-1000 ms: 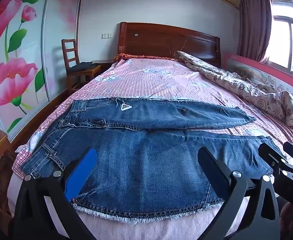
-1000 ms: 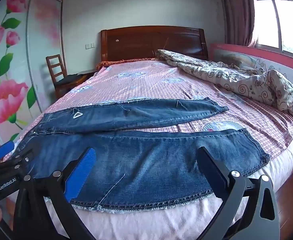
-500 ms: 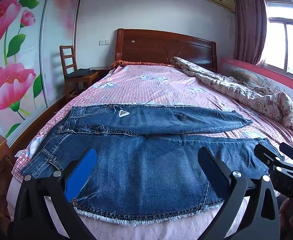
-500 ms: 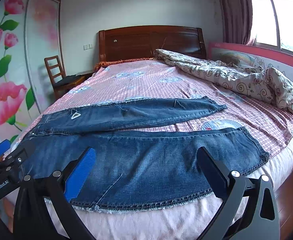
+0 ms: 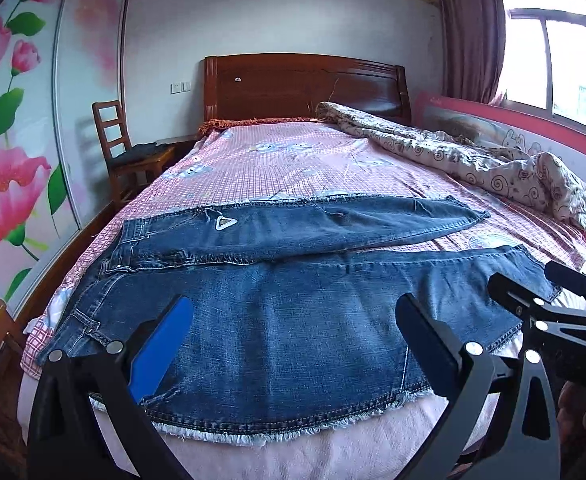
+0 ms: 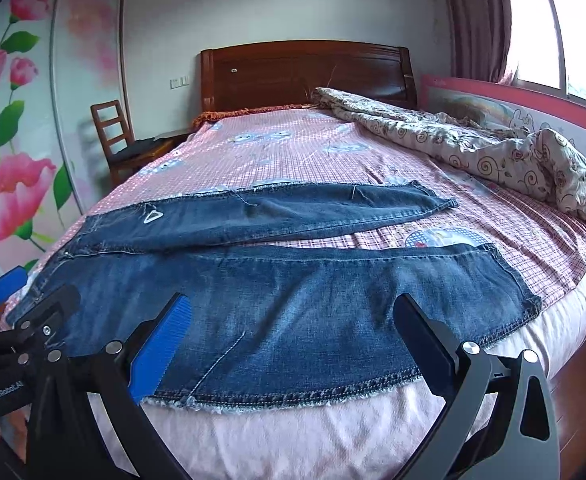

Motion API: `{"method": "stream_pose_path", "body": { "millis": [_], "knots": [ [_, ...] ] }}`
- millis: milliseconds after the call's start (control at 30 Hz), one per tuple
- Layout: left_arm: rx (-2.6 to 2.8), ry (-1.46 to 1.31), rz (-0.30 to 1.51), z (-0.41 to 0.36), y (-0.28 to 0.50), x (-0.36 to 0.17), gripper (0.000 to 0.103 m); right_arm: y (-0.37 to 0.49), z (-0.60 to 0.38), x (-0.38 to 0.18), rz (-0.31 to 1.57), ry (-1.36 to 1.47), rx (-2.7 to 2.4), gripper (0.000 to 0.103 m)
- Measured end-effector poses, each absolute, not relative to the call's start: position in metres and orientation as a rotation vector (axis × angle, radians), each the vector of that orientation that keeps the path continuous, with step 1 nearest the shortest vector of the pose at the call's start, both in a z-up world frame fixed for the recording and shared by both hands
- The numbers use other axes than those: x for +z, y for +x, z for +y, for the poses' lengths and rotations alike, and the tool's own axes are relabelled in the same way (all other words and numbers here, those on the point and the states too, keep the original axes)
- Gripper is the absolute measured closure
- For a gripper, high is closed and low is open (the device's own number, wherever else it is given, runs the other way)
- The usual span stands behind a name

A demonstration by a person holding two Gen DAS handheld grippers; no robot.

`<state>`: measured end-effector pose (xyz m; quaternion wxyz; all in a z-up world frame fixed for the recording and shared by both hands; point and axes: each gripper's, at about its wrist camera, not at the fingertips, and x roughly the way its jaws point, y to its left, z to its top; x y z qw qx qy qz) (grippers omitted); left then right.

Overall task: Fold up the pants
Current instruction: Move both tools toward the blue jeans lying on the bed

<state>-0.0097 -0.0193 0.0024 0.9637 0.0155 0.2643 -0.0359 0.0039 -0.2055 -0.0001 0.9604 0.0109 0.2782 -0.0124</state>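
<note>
Jeans (image 5: 293,320): spread flat across the bed (image 5: 285,160), waist left, legs slightly apart, near edge frayed.
Left gripper (image 5: 293,344): released, jaws wide, holding nothing, above near leg.
Right gripper (image 6: 291,340): released, empty, above near leg.

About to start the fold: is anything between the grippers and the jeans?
Nothing visible. The jeans lie flat on the bed; left gripper and right gripper are open above the near leg.
</note>
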Motion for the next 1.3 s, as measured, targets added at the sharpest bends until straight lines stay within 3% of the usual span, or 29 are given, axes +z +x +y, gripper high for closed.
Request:
{"method": "stream_pose_path", "body": {
  "millis": [1300],
  "knots": [
    [-0.055, -0.033, 0.542, -0.004, -0.007, -0.006, 0.002, 0.005, -0.204, -0.002, 0.575, 0.026, -0.02, 0.003]
  ]
}}
